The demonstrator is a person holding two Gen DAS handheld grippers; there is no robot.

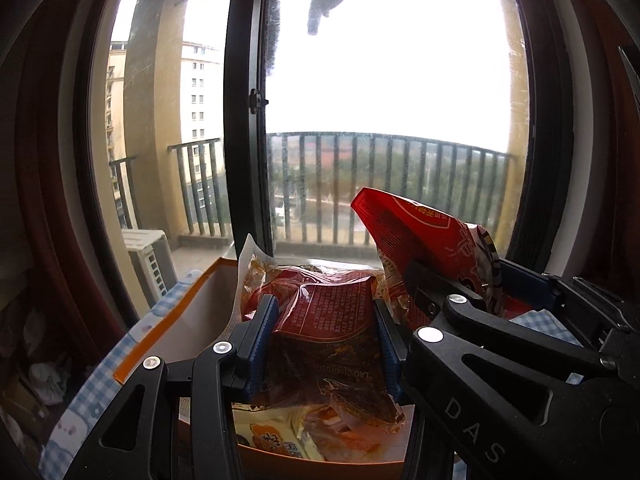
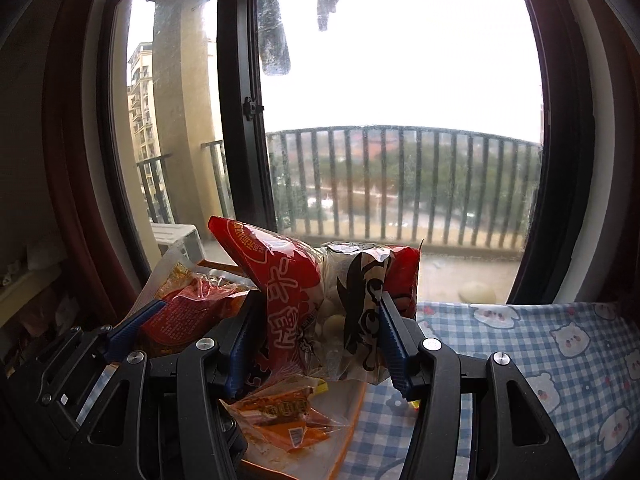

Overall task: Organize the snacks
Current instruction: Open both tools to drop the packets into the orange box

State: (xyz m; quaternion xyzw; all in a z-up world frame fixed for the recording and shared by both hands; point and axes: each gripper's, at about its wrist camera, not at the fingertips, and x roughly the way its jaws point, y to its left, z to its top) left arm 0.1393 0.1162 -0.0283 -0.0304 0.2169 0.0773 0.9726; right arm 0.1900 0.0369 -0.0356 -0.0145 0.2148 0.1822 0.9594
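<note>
My left gripper (image 1: pixel 326 336) is shut on a dark red clear-edged snack packet (image 1: pixel 324 316), its blue pads pressing both sides. The packet hangs over an open orange box (image 1: pixel 160 320) with a white inside. In the box lie orange snack packets (image 1: pixel 272 436). Just to the right, my right gripper (image 2: pixel 316 340) is shut on a red and white bag of white balls (image 2: pixel 304 288), held upright. That bag (image 1: pixel 420 236) and the right gripper (image 1: pixel 472 284) also show in the left wrist view. The right wrist view shows the dark red packet (image 2: pixel 180 316) and the box's orange edge (image 2: pixel 356 412).
A blue checked cloth with bear faces (image 2: pixel 540 340) covers the surface to the right of the box. A large window with a dark frame (image 1: pixel 244 120) stands right behind, with a balcony railing (image 2: pixel 400 184) outside. Dim clutter (image 1: pixel 40 372) lies low on the left.
</note>
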